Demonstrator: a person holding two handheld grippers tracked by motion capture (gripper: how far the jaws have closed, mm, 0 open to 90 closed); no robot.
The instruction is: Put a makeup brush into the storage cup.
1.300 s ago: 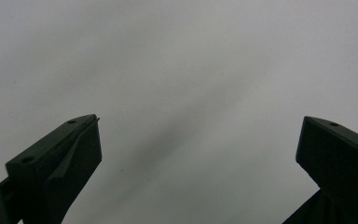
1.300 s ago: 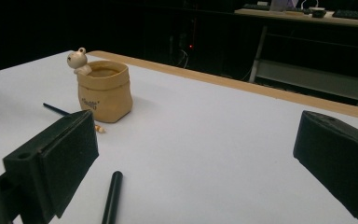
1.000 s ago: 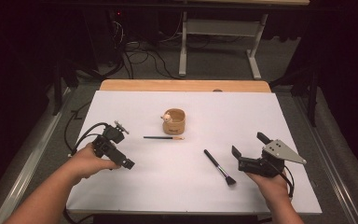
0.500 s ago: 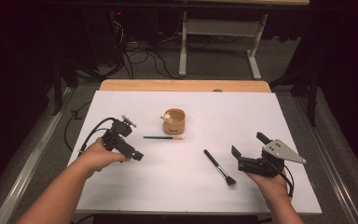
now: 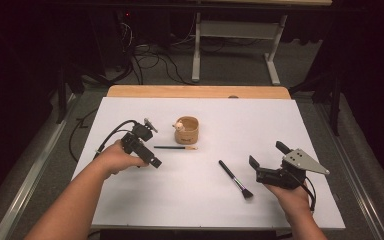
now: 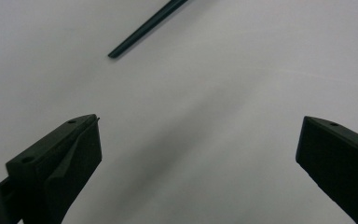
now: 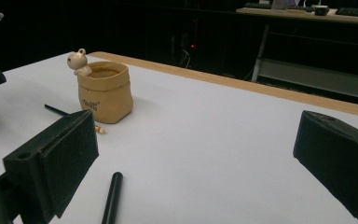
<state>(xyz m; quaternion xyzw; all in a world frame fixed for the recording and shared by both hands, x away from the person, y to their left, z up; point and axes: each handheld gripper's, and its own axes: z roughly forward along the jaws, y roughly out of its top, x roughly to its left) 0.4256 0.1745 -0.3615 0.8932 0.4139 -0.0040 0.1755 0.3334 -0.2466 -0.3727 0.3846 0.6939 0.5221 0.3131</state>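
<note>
**Left gripper lines up on the thin brush**

The white tabletop [image 5: 210,200] is the stage, carrying a tan pot [image 5: 187,130] with a little figure on its rim, and two brushes. The left gripper [image 5: 145,150] hovers low just beside the dark tail end of the thin brush [image 5: 175,147], which lies flat right in front of the pot; its jaws are spread wide with nothing between them. The right gripper [image 5: 267,162] waits well off to the side, jaws also released and empty, near the black makeup brush [image 5: 235,179]. This looks like the approach step of a pick-up. Next move, I'd judge: slide forward, straddle the thin handle [image 6: 144,29], then close square across it.
</note>
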